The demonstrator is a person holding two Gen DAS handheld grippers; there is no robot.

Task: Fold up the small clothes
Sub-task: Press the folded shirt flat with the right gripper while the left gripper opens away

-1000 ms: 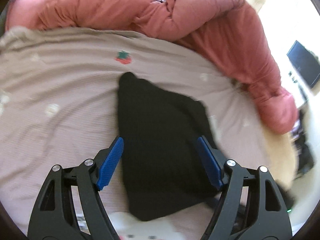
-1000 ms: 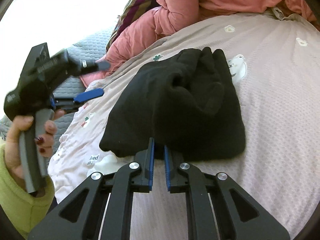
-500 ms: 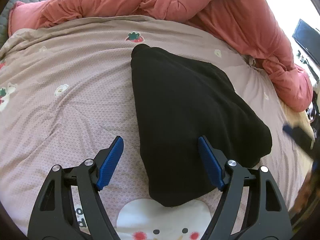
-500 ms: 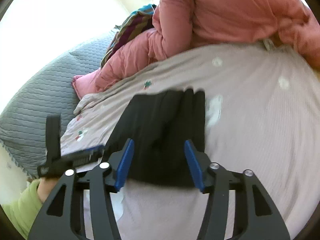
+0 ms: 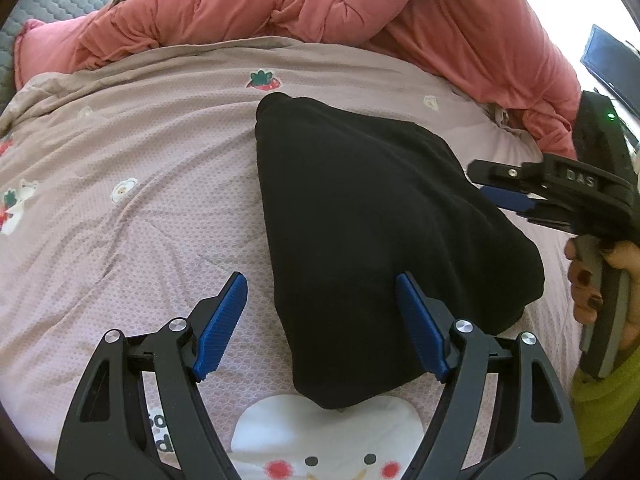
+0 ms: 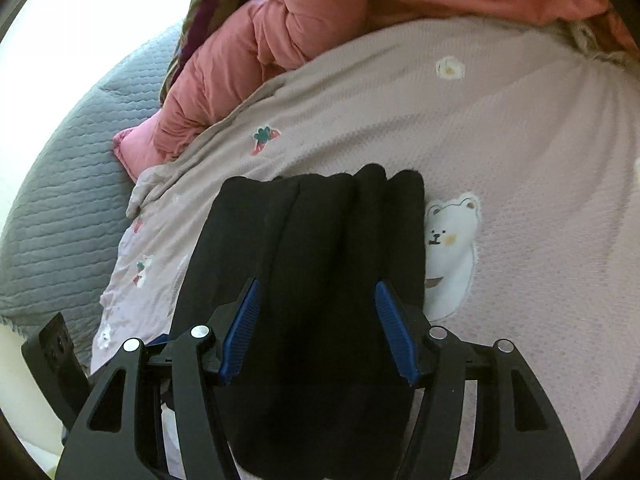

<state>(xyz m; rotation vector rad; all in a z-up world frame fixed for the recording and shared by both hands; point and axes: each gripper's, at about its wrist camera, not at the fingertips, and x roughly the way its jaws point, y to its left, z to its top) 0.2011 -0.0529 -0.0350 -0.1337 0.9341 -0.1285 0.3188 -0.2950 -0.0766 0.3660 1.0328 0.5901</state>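
Black knit garment (image 5: 372, 220), already doubled into a thick wedge, lies on the pink printed bed sheet (image 5: 120, 168), in front of the heaped salmon duvet (image 5: 280, 8). Left gripper (image 5: 322, 320): jaws spread wide and empty, one blue pad on each side of the garment's near, narrow end, neither pad pressing the cloth. Right gripper (image 6: 318, 332): its jaws have just been opening and now stand apart, poised over the garment's rolled end; cloth shows between the pads, which do not appear to pinch it. In the left wrist view the garment's long axis runs from the narrow near end, beside the white cartoon print (image 5: 320, 436), away toward the strawberry motif (image 5: 262, 79) near the duvet; the right gripper comes in from the garment's right flank, held by a hand (image 5: 600, 280) in a green sleeve. Judgement: the fold looks largely complete. The left gripper is the nearer to the garment's narrow end, so any further fold or tidying along that axis would most readily start there.
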